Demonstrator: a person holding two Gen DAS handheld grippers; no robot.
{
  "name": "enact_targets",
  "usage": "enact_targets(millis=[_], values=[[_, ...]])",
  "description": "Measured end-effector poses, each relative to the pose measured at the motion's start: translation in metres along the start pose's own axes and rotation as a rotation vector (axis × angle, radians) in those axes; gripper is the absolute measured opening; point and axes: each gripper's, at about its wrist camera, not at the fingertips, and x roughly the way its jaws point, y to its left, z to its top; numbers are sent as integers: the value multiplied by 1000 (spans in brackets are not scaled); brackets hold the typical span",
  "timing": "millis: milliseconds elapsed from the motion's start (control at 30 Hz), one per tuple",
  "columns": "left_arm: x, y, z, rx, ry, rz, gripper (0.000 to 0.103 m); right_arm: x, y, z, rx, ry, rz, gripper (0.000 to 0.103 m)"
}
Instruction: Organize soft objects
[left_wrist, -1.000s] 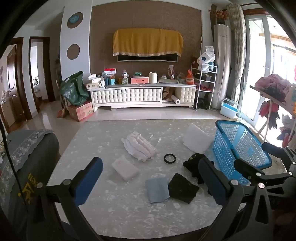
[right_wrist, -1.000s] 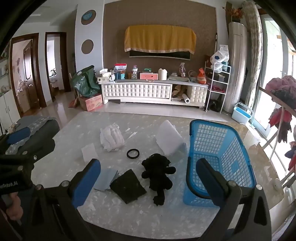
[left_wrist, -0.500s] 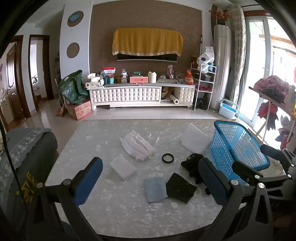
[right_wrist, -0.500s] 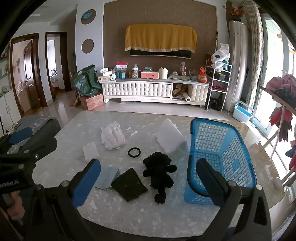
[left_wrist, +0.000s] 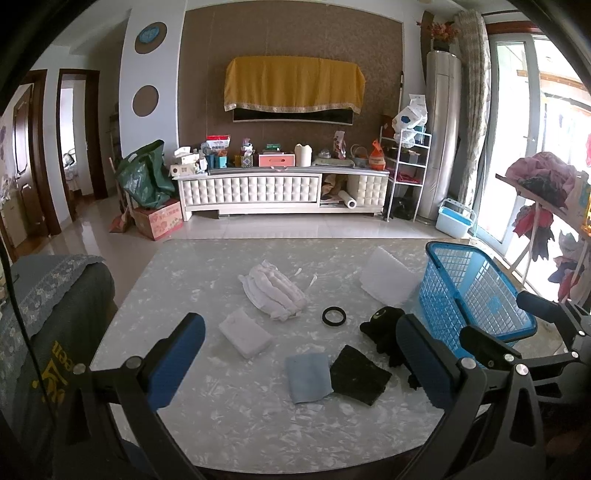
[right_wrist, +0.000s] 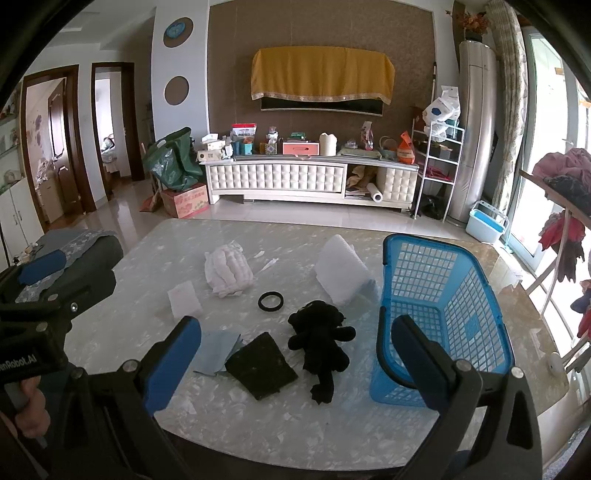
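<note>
One basket (right_wrist: 443, 314), one plush toy (right_wrist: 321, 343), one ring (right_wrist: 270, 301), two white pads (right_wrist: 341, 273), two cloths (right_wrist: 218, 350).

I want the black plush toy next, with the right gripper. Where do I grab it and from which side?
Grip the black plush toy across its torso, coming down from above with the right gripper, which is open. The toy lies flat on the table; its arms spread sideways, so the body between them is the thickest part. The blue basket stands beside it.

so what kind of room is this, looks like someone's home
Most likely a home living room: a white tufted media cabinet cluttered with household items below a cloth-covered TV, and a marble-look table in front.
</note>
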Motion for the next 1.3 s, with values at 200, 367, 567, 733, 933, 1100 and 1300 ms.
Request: enact_targets(millis=[200, 367, 567, 733, 933, 1100, 1300], values=[[-1, 0, 0, -1, -1, -3, 103, -1, 1, -2, -1, 6, -2, 103], [0, 0, 0, 1, -1, -3, 103, -1, 0, -3, 0, 6, -2, 103], [-2, 1, -1, 4, 1, -2, 103, -2, 0, -4, 0, 9, -4, 103], [-2, 1, -1, 4, 3, -2, 103, -2, 0, -3, -3, 15, -6, 103], [-2, 1, -1, 5, 5, 0, 103, -3, 0, -3, -4, 18, -8, 103], [-2, 1, -2, 5, 3, 1, 103, -3, 0, -2, -2, 21, -8, 103], [-3, 1, -2, 6, 3, -3, 103, -4, 1, -2, -5, 18, -3, 103]])
